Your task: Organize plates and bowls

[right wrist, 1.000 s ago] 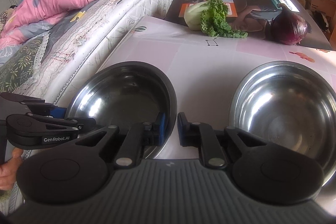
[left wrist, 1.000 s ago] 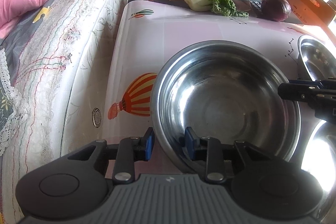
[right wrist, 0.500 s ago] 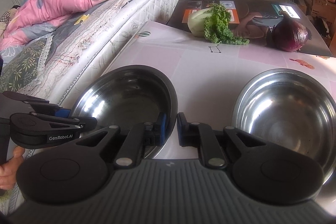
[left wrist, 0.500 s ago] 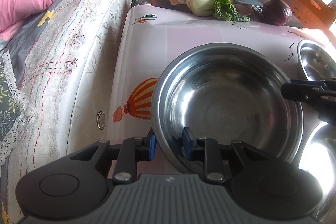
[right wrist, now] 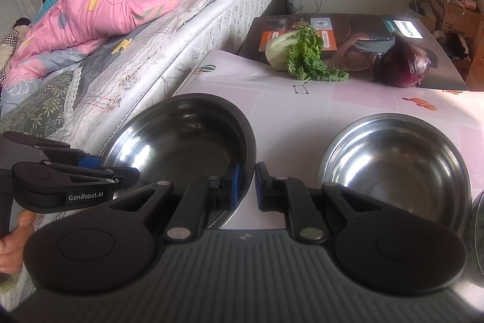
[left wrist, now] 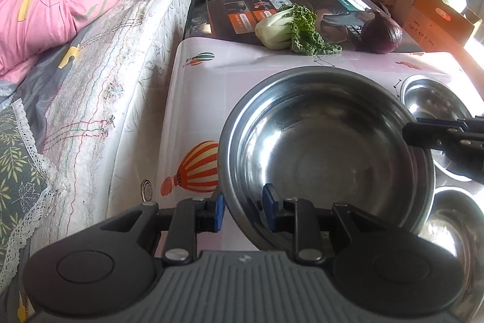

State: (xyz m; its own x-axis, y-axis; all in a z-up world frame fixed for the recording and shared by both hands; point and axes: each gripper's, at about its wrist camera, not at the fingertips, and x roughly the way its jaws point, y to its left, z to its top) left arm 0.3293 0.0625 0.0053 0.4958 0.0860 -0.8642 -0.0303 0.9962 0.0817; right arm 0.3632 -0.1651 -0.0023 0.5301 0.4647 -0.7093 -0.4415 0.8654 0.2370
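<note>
The left gripper (left wrist: pixel 242 206) is seen pinching the near rim of a large steel bowl (left wrist: pixel 326 147), one blue pad outside the wall and one inside. In the right wrist view the right gripper (right wrist: pixel 245 186) is clamped on the opposite rim of the same bowl (right wrist: pixel 181 147), its pads drawn close on the thin metal edge. The bowl is thus held between both grippers, above the pink balloon-printed tablecloth (left wrist: pixel 205 99); whether its base is clear of the cloth cannot be told, as the underside is hidden by the gripper bodies.

The near part of the bowl is cut off by each gripper's housing. In the left wrist view the right gripper (left wrist: pixel 423 135) is shown only as dark fingertips entering from the right edge. In the right wrist view the left gripper (right wrist: pixel 121 171) is seen from the side, and only part of a hand (right wrist: pixel 12 235) on its handle is visible at the left border.

Both grippers are pointed forward and downward toward the table.

A second steel bowl (right wrist: pixel 396 174) is set on the cloth to the right, apart from the held one. Another bowl (left wrist: pixel 453 226) is cut off at the lower right corner and washed out by glare. At the far edge of the table a leafy green vegetable (right wrist: pixel 299 56) and a purple cabbage (right wrist: pixel 405 65) are lying. A mattress (left wrist: pixel 115 74) is pressed against the table's left side.
</note>
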